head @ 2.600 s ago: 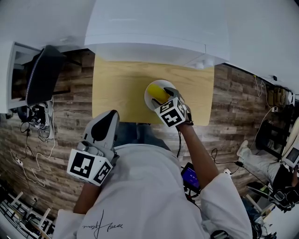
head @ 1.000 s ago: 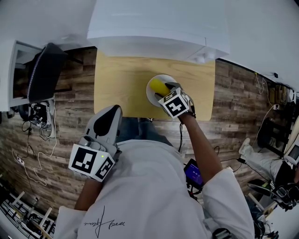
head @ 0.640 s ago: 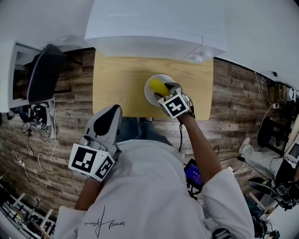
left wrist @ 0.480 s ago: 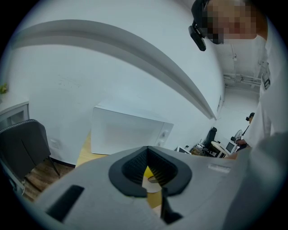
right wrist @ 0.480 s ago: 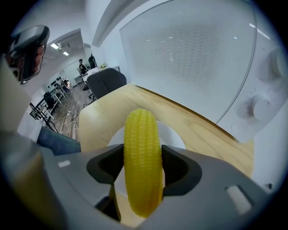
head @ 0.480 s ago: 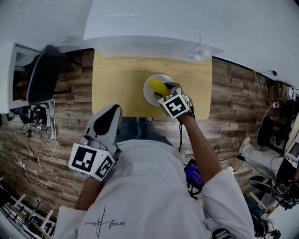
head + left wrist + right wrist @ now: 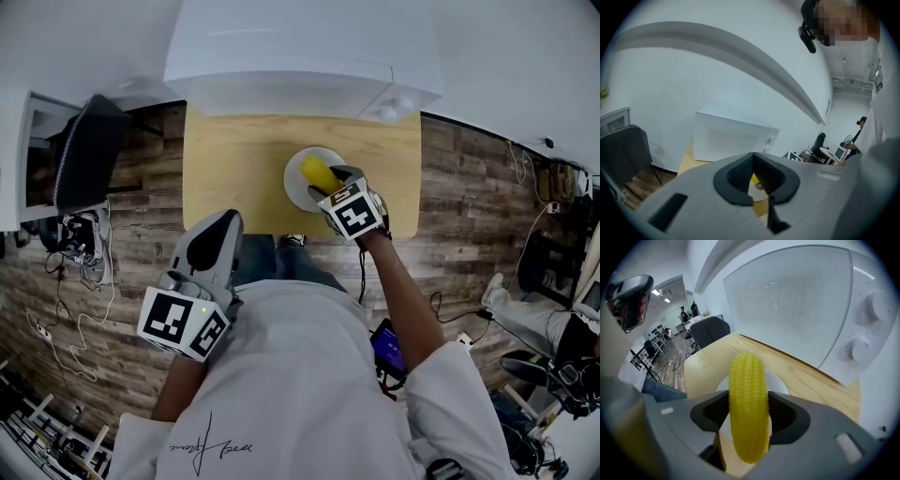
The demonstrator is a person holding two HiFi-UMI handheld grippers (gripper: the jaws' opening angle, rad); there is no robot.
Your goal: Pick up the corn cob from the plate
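Barely shifted from a second ago, and only a shade farther over the plate [image 7: 292, 191] than in the earliest frame: right claw [image 7: 330, 185], clamped on the corn cob [image 7: 748, 399]. Grips the yellow cob across its middle, one dark pad pressed to each side, both ends jutting clear of the jaws. Hangs over the white plate, toward the right half of the pale wooden counter [image 7: 234, 173]; impossible to tell whether the cob's underside touches the plate. Faces a white microwave [image 7: 801, 301] at the back of the counter, two round knobs on its right side. Reaches out on an extended forearm [image 7: 398, 300].

Left claw [image 7: 217, 239] likewise unchanged: held back beside the person's body, short of the counter's near edge, above the wood-plank floor [image 7: 469, 206]. Points toward the counter with jaws closed tip to tip and nothing between them. Shows only a far-off sliver of yellow cob and white plate through the slot behind the pads.

Elsewhere: black chair [image 7: 86, 150] to the left of the counter, white shirt [image 7: 291, 394] filling the bottom of the head view, desks and monitors in the room beyond, glimpsed from both gripper views.
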